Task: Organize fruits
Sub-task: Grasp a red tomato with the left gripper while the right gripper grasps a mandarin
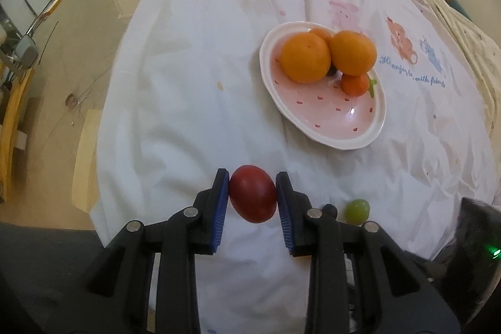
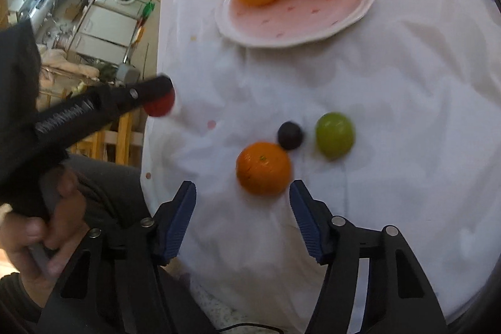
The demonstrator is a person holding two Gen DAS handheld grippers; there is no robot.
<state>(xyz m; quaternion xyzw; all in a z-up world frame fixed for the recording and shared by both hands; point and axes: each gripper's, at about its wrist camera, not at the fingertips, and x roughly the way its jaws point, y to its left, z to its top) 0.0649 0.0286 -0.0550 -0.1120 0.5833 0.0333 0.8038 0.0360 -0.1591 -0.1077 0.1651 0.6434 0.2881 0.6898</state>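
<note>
- The left gripper (image 1: 253,197) is clenched on a dark red fruit (image 1: 253,198); both blue pads (image 1: 221,202) press its sides, and it hangs clear above the white cloth (image 1: 188,83).
- From the right wrist view, the same left gripper (image 2: 161,97) reaches in from the left edge with the red fruit (image 2: 159,104) at its tip, over the edge of the cloth (image 2: 391,68). A hand (image 2: 40,221) grips its handle at lower left.
- The right gripper (image 2: 242,208) stands released, with nothing between its pads (image 2: 180,221). It hovers just short of a small orange (image 2: 263,168) that lies on the cloth.
- Touching the far side of that orange is a small dark fruit (image 2: 290,135), and just beside that, to the right, lies a green fruit (image 2: 335,134).
- In the left wrist view, the green fruit (image 1: 357,210) shows on the cloth to the right of the gripper.
- A pink plate (image 1: 328,118) with a white rim and red specks sits farther off on the cloth. It holds two large oranges (image 1: 305,58) side by side and touching, and a small orange (image 1: 355,83) at their right.
- Another orange fruit peeks from behind the large ones, and a small dark fruit (image 1: 331,71) shows between them.
- In the right wrist view, the plate (image 2: 281,27) sits at the top, well apart from the three loose fruits.
</note>
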